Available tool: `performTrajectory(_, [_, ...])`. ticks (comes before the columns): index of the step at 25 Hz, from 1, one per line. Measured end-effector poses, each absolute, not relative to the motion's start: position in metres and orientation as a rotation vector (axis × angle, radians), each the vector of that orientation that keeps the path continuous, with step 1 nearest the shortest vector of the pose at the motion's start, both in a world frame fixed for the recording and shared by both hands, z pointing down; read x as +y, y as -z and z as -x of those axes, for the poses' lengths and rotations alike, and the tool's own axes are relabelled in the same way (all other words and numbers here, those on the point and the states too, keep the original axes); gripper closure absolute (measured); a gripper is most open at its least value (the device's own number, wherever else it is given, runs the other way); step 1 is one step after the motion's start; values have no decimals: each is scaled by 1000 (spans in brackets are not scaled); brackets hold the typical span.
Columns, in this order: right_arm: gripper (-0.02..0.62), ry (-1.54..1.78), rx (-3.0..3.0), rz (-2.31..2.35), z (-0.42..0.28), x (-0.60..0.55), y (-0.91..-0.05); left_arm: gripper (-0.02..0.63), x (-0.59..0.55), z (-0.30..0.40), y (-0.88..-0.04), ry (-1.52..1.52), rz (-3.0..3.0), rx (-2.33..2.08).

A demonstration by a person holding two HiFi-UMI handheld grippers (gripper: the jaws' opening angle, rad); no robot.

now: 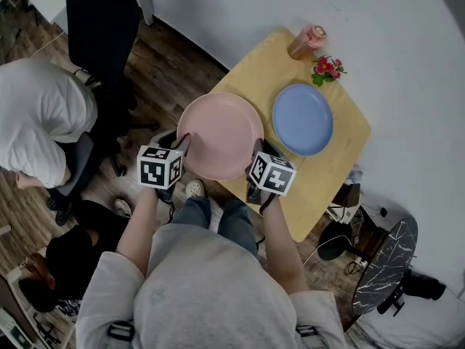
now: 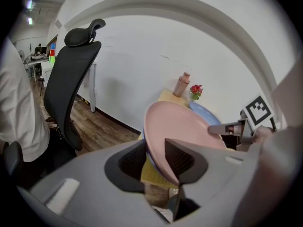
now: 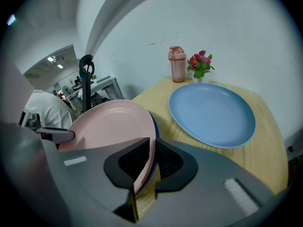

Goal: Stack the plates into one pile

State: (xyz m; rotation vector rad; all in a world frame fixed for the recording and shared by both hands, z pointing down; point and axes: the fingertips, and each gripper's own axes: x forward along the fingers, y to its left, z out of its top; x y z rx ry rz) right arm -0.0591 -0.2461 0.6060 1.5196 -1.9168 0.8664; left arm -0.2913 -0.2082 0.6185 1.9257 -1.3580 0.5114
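At the near-left edge of the small wooden table [image 1: 330,177], just in front of the person's knees, the pink plate [image 1: 220,133] lies with part of its rim hanging past the tabletop, and 2 grippers meet it from either side.

The left gripper [image 1: 182,141] reaches the plate's left rim. In the left gripper view, its jaws [image 2: 155,157] stand apart with the pink plate [image 2: 182,126] passing between them. The gap is wider than the rim, so the hold looks slack rather than pinched.

The right gripper [image 1: 258,149] sits at the rim nearest the person. In the right gripper view, its jaws [image 3: 152,157] are clenched on the edge of the pink plate [image 3: 109,126], both pads against it. A darker blue edge [image 3: 155,126] shows just under that rim, but I cannot tell what it belongs to.

Farther back and to the right, the blue plate [image 1: 302,118] lies flat on the wood, beside the pink one and not on it, so the 2 are unstacked.

At the far corner stand 1 pink bottle [image 1: 306,42] and a small bunch of red flowers [image 1: 327,69].

Off the table to the left are a black office chair [image 1: 98,35] and a person in a white shirt [image 1: 36,115].
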Motion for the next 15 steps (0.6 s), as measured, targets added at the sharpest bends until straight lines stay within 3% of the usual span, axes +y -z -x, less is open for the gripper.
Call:
performTrajectory(11, [565, -806, -1983, -1619, 55, -251, -582, 402, -220, 302, -595, -471, -2004, -1466])
performTrajectory(15, [568, -731, -2083, -1660, 61, -252, -554, 486, -228, 301, -562, -417, -2091, -1531])
